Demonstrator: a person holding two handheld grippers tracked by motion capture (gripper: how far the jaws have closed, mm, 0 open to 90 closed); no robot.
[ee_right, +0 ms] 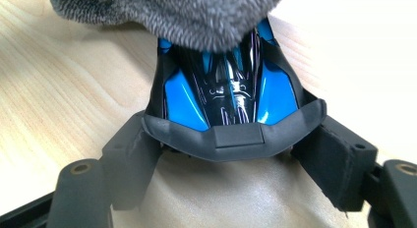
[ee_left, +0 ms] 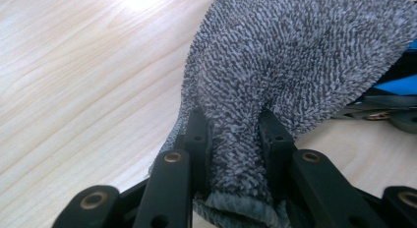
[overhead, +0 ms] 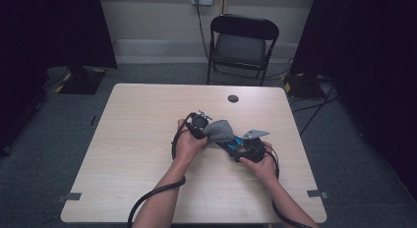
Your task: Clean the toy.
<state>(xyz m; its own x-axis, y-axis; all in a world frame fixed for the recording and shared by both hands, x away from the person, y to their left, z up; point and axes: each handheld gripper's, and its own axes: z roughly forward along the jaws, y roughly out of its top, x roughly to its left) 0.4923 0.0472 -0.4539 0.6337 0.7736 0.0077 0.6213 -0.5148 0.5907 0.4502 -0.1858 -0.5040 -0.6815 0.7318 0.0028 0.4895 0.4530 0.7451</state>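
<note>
Right now I have a grey terry cloth (overhead: 220,130) draped over a blue-and-black toy car (overhead: 235,143), both held just above the middle of the pale wooden table (overhead: 137,154). The cloth is nubbly, speckled light and dark grey, with a folded hem; the car is glossy, bright blue panels either side of a black centre strip, ringed by a matte black bumper.

My left gripper (ee_left: 235,139) is clenched on a bunched fold of the cloth, the fabric squeezed between both jaws. My right gripper (ee_right: 231,154) grasps the toy car by its sides, its jaws pressed against the bumper edges.

From the right gripper view I get the car's nose (ee_right: 228,98) and the cloth (ee_right: 167,12) covering its far end, which the high view renders as a dark lump. The left gripper view gives me the cloth's weave (ee_left: 295,51) up close and a sliver of blue car (ee_left: 398,83) at its right edge. The high view alone gives me the table's borders, a round dark grommet (overhead: 233,98) near the far edge, and a folding chair (overhead: 241,46) beyond.

Both hands sit near the table's centre, with bare wood open on every side, more to the left.
</note>
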